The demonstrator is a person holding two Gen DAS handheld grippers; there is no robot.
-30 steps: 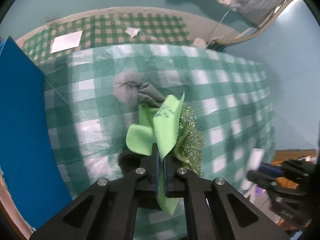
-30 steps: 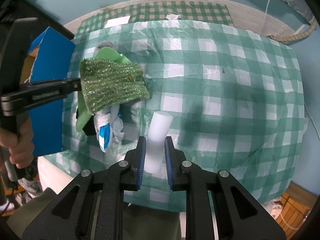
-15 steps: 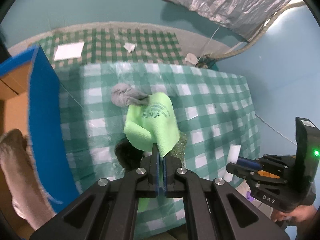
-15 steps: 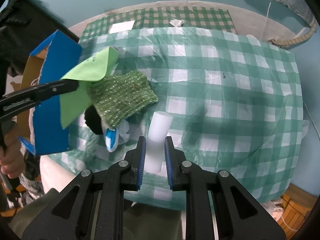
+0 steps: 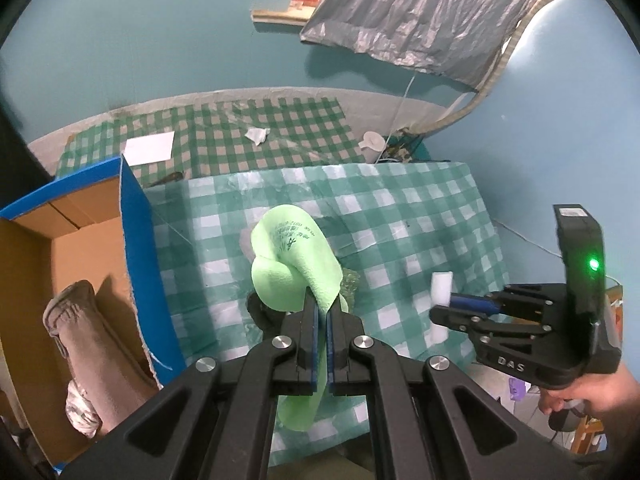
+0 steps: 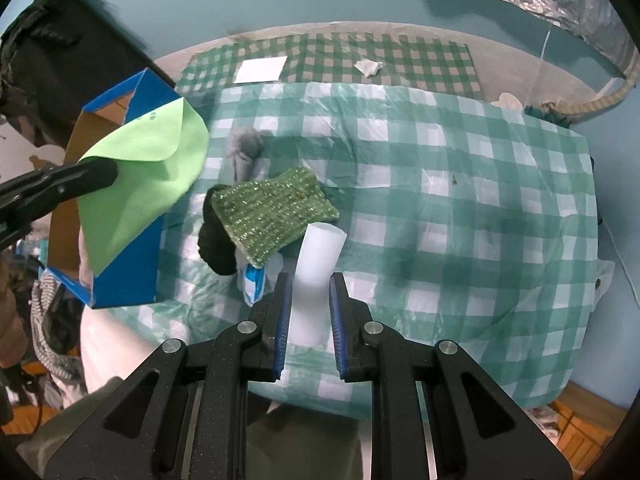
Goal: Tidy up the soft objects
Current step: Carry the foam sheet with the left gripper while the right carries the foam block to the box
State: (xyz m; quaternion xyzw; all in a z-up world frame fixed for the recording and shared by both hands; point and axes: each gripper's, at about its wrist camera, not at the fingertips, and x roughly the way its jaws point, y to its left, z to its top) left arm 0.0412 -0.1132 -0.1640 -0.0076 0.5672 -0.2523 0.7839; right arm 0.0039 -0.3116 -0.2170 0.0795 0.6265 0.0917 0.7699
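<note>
Where left looks — sock-filled box (image 5: 80, 280)

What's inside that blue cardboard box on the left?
In the blue box lies a grey-brown fuzzy sock or slipper, with a pale patterned cloth beside it. The near wall and the gripper hide the rest.

Dim bluish light, soft shadows, fisheye-warped edges.

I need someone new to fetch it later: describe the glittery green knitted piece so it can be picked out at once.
Start at the blue cardboard box at the left edge of the checked tablecloth. Just right of it lies a small heap of soft things, with the glittery green knitted piece on top, overlapping a black item. Unlike the smooth lime foam sheet in the left tongs, it sparkles and is ribbed.
</note>
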